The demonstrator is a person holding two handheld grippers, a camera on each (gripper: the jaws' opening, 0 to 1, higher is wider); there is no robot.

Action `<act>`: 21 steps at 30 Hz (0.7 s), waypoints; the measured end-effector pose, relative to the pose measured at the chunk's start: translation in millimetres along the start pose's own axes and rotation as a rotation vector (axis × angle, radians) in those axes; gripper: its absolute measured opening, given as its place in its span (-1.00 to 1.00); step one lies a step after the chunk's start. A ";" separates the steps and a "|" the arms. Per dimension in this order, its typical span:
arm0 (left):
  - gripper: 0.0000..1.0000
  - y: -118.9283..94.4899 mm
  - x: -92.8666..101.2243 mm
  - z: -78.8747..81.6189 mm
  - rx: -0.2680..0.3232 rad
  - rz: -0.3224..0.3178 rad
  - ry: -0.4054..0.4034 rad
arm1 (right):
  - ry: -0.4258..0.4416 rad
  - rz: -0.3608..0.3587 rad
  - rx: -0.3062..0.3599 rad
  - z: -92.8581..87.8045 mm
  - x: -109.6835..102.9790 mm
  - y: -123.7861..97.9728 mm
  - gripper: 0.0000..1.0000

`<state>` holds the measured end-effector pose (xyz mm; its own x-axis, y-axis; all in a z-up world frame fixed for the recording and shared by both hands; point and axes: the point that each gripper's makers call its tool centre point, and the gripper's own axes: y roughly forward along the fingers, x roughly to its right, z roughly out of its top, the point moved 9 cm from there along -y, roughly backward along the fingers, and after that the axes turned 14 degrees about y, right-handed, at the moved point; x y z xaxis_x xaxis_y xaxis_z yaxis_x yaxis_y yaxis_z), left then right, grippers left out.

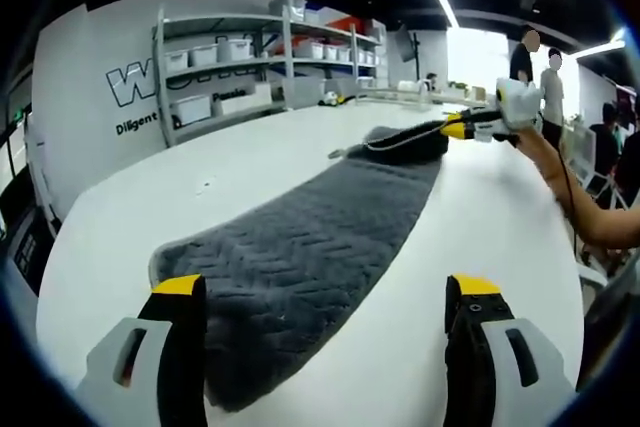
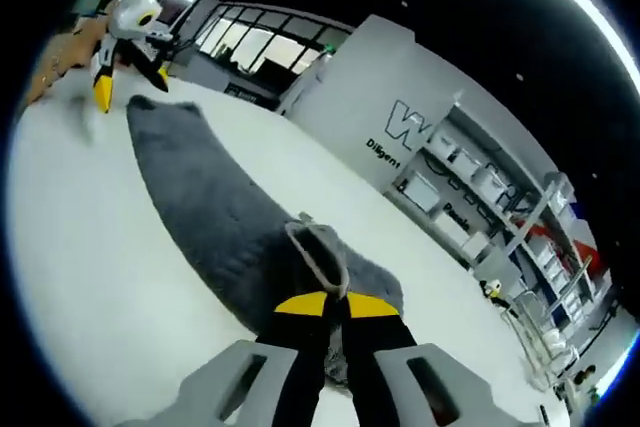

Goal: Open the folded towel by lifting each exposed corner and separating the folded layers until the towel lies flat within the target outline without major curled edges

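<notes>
A long dark grey towel [image 1: 310, 237] with a zigzag weave lies stretched along the white table [image 1: 480, 217]. Its near end rests between the wide-apart jaws of my left gripper [image 1: 325, 292], closer to the left jaw, and nothing is held. At the far end my right gripper [image 1: 452, 130] is shut on a bunched, raised fold. In the right gripper view my right gripper [image 2: 337, 305] pinches the towel's hemmed edge [image 2: 318, 247], which curls up above the jaws. From there the towel [image 2: 210, 197] runs away to my left gripper [image 2: 130, 87], which hangs open over the other end.
Metal shelves [image 1: 250, 67] with white bins stand against a lettered wall behind the table [image 2: 90, 247]; the shelves [image 2: 480, 187] also show on the right. A person's forearm [image 1: 590, 212] reaches in at the right. Other people [image 1: 535, 67] stand beyond the far table edge.
</notes>
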<state>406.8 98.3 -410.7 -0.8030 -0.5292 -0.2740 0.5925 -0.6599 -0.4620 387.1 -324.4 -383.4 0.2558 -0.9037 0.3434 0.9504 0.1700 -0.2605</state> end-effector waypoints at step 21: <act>0.92 1.0 -2.8 1.5 0.000 -0.010 0.004 | 0.049 -0.390 -0.082 -18.8 100.2 0.8 -1.00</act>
<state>409.7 98.4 -409.1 -0.8092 -0.5204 -0.2726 0.5843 -0.6651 -0.4650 410.2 -422.2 -366.1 -0.1323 -0.9121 0.3881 0.9566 -0.2201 -0.1912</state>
